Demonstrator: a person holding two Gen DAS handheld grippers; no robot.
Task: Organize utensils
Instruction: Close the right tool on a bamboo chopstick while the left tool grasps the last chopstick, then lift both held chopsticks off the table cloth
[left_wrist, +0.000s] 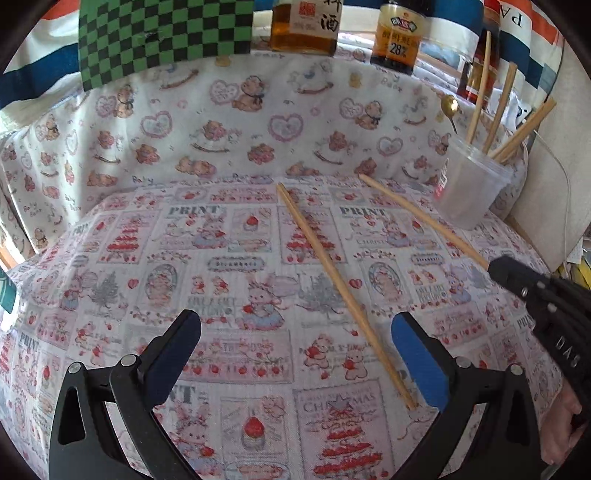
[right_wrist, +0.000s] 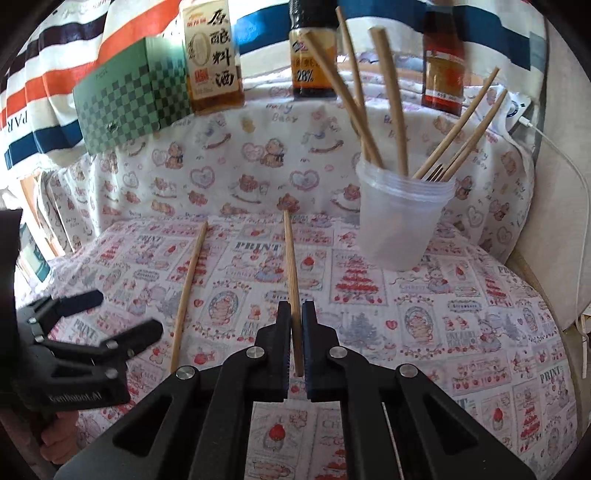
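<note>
We count two loose chopsticks on the counter. Our right gripper (right_wrist: 294, 325) is clamped on the near end of one chopstick (right_wrist: 290, 266), which points away toward the clear plastic cup (right_wrist: 400, 218). The other chopstick (right_wrist: 188, 291) lies flat just to its left. Our left gripper (left_wrist: 295, 354) hovers with its jaws spread wide, holding nothing. The cup already holds five chopsticks (right_wrist: 391, 99) standing tilted, plus a fork (right_wrist: 436, 172). Three bottles (right_wrist: 314, 62) stand behind it.
</note>
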